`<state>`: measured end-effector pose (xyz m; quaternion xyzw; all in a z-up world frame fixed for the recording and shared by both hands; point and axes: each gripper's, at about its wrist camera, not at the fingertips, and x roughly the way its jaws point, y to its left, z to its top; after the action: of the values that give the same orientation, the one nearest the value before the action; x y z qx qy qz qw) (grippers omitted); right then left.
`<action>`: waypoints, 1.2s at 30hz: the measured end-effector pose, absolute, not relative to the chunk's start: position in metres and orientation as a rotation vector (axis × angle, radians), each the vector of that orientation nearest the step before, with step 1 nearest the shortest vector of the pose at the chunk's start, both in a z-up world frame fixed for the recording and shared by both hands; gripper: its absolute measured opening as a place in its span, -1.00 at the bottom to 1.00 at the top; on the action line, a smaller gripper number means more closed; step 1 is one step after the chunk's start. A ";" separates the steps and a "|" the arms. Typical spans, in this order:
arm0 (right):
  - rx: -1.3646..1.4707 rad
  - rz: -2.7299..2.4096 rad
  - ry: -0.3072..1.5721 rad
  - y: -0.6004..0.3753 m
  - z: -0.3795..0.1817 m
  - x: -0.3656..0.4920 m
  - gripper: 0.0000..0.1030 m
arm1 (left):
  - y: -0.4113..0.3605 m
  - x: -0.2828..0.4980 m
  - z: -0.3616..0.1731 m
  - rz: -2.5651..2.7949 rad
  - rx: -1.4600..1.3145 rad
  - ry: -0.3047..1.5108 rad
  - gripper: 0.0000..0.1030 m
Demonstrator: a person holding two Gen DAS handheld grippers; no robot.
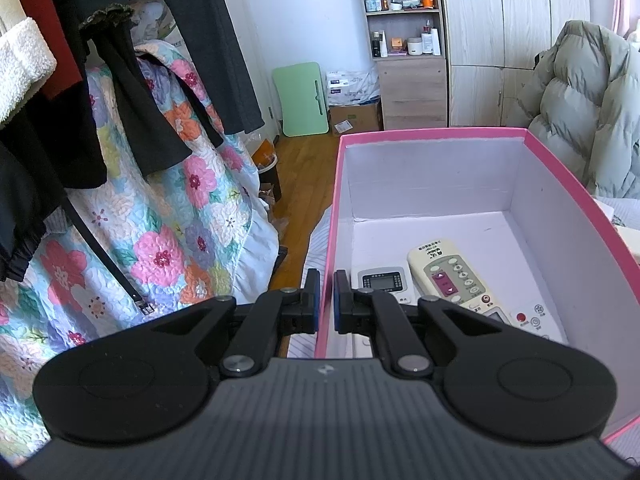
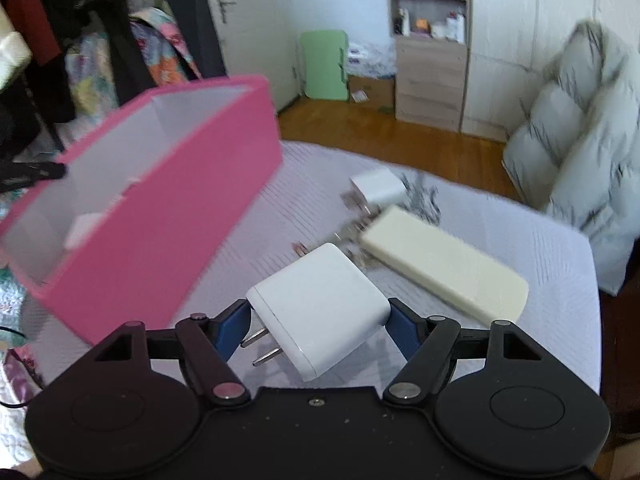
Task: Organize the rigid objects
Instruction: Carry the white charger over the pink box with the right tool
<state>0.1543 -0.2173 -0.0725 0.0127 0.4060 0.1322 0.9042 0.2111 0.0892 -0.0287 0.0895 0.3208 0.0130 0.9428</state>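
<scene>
My left gripper (image 1: 327, 302) is shut on the near left wall of a pink box (image 1: 428, 133) with a white inside. In the box lie a cream remote (image 1: 452, 274), a small grey-screened remote (image 1: 382, 282) and a white device with a red button (image 1: 528, 318). My right gripper (image 2: 318, 326) is shut on a large white plug adapter (image 2: 320, 308), pads on its two sides, prongs pointing down-left, lifted above the bed. The pink box (image 2: 160, 216) stands to its left. On the bed beyond lie a cream power bank (image 2: 444, 264) and a smaller white adapter (image 2: 378, 188).
The bed cover (image 2: 520, 320) is pale lilac, with a grey puffer coat (image 2: 580, 152) at its right edge. Hanging dark clothes (image 1: 120, 60) and a floral quilt (image 1: 168, 216) fill the left. A wooden floor, a shelf unit (image 1: 404, 40) and a green board (image 1: 302, 98) lie beyond.
</scene>
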 end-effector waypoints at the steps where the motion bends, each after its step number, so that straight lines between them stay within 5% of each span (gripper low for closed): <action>1: 0.009 0.292 0.821 -0.213 -0.063 0.151 0.51 | 0.087 0.210 -0.029 0.030 0.194 0.652 -0.89; 12: -0.168 0.601 0.667 -0.148 0.021 0.163 0.51 | 0.078 0.206 -0.030 0.036 0.238 0.632 -0.89; 36: -0.792 0.689 0.987 -0.030 -0.066 0.282 0.51 | 0.079 0.203 -0.033 0.039 0.268 0.612 -0.89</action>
<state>0.2825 -0.0297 -0.0659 -0.3628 0.4518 0.3154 0.7515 0.2031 0.0787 -0.0329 0.1317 0.3002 0.0189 0.9446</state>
